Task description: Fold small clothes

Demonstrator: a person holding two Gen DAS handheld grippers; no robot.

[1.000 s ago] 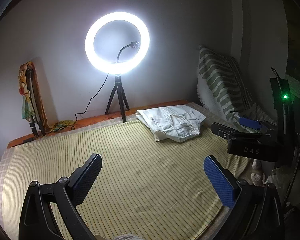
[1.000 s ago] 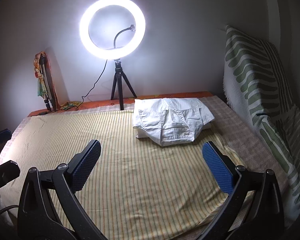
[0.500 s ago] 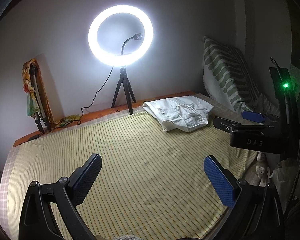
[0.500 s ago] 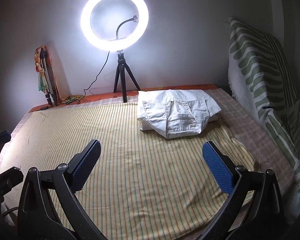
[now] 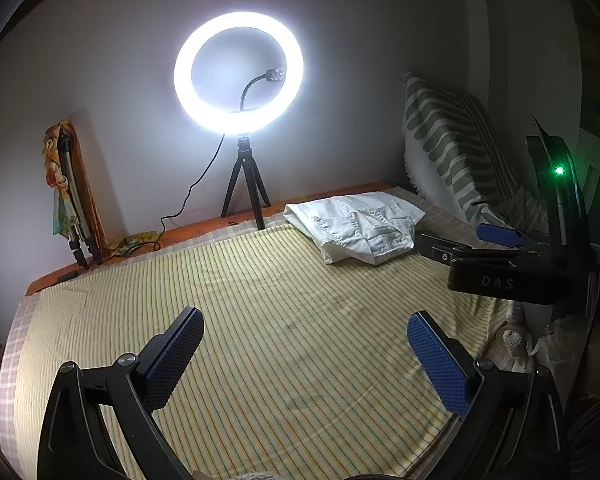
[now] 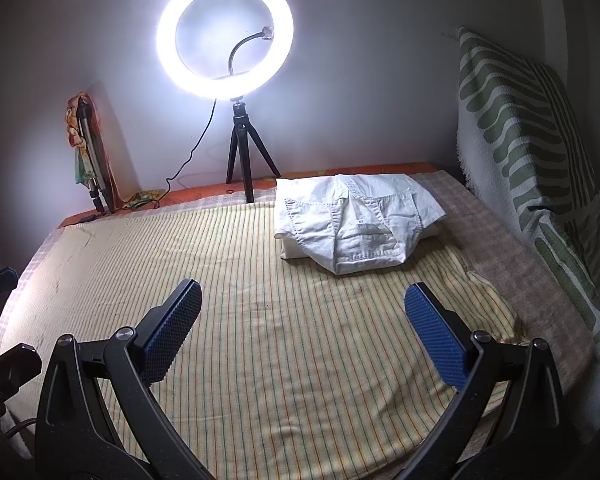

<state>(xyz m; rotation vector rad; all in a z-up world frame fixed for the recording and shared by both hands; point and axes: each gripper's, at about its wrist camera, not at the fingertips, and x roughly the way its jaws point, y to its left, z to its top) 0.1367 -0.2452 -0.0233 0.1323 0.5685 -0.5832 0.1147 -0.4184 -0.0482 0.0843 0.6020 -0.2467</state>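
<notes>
A small white garment (image 6: pixel 356 222) lies folded in a neat pile at the far right of the striped yellow bedsheet (image 6: pixel 260 344); the left wrist view shows the same white garment (image 5: pixel 360 228) far off to the right. My right gripper (image 6: pixel 302 322) hangs open over the bare sheet, well short of the pile, nothing between its blue pads. My left gripper (image 5: pixel 304 348) is also open and empty, above the sheet's middle. In the left wrist view the right gripper (image 5: pixel 460 242) shows from the side, at the right edge near the garment.
A lit ring light on a black tripod (image 6: pixel 242 152) stands at the back against the wall, its cable trailing left. A green-striped cushion (image 6: pixel 536 152) leans at the right. Folded tripods wrapped in cloth (image 6: pixel 88 152) stand at the back left.
Both grippers have moved forward and tilted down slightly, so the garment and ring light sit a little larger and lower in view. The jaws stay open; the garment has not moved.
</notes>
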